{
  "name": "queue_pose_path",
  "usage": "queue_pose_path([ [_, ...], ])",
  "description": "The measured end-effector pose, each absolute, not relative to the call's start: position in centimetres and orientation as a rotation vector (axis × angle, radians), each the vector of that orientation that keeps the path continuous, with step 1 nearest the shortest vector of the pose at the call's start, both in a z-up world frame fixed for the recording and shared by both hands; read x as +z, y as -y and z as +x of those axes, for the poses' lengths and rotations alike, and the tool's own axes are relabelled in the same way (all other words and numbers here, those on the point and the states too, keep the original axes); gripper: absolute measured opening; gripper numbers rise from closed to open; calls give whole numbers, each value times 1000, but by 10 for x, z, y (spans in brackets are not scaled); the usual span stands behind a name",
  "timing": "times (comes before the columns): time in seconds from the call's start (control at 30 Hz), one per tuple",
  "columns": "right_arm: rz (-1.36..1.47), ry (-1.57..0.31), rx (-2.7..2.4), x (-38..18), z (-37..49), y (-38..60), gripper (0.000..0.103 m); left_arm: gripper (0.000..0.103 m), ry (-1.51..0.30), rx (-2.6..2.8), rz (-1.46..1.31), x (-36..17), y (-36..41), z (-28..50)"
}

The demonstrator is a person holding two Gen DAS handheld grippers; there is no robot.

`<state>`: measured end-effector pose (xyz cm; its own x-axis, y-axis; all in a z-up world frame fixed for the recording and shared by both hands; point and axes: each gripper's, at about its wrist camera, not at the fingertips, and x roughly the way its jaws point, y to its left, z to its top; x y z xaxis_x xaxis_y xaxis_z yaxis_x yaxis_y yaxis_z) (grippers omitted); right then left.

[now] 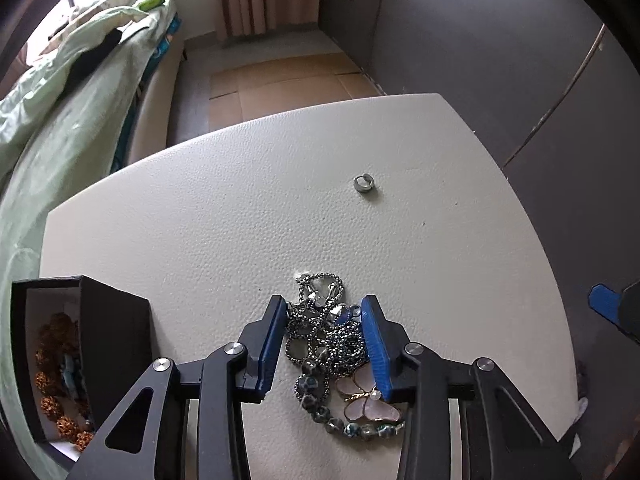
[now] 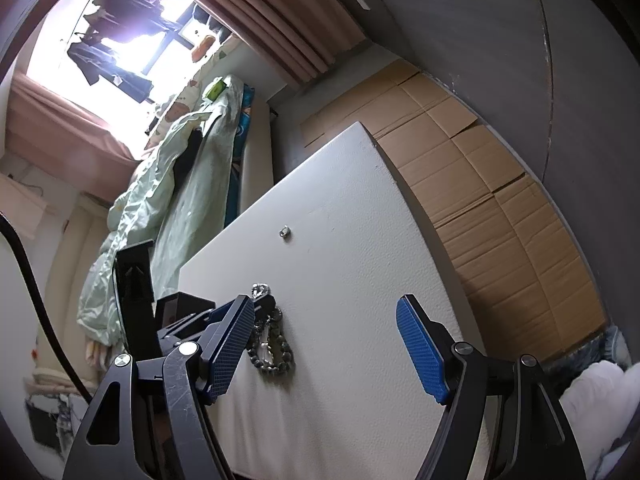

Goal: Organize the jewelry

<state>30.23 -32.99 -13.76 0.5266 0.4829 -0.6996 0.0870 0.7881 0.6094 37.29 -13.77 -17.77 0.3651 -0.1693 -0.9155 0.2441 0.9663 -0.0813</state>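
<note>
- Left gripper (image 1: 325, 312) is low over the white table (image 1: 224, 208), w/ its blue pads on both sides of a jewelry pile (image 1: 326, 344). Jaws are partly open. They sit close to the pile, but can't tell if they squeeze it yet.
- The pile is a tangle of shiny ball chain (image 1: 320, 292), a string of dark round beads (image 1: 316, 400) & a pink flower pendant (image 1: 370, 398) w/ gold edges. It lies on the table near the front edge.
- A small silver ring (image 1: 363, 182) lies by itself farther back on the table, well apart from the pile.
- A black box (image 1: 108, 336) stands open at the table's left side, near the left gripper. Inside are orange-brown bead balls (image 1: 52, 380) & sth blue, too small to tell.
- Right gripper (image 2: 325, 320) hangs above the table's right part, jaws wide open, nothing in them. In its view the pile (image 2: 272, 344) is just by its left finger, & the ring (image 2: 285, 232) is farther back.
- A bed w/ a light green blanket (image 1: 72, 92) is past the table on the left. Flat brown cardboard (image 2: 480, 184) lies on the floor.
</note>
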Motion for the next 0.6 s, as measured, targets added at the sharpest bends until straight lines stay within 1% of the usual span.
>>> queue_pose_path([
  [0.03, 642, -1004, 259, -138, 302, 329, 74, 37, -1154, -273, 68, -174, 137, 372],
  [0.1, 640, -1005, 260, -137, 302, 329, 74, 0, -1143, -282, 48, -165, 132, 371],
  [0.43, 630, -1016, 273, -138, 305, 321, 74, 0, -1050, -330, 25, -116, 125, 363],
  [0.6, 631, -1020, 277, -140, 305, 320, 74, 0, -1089, -330, 42, -124, 128, 367],
])
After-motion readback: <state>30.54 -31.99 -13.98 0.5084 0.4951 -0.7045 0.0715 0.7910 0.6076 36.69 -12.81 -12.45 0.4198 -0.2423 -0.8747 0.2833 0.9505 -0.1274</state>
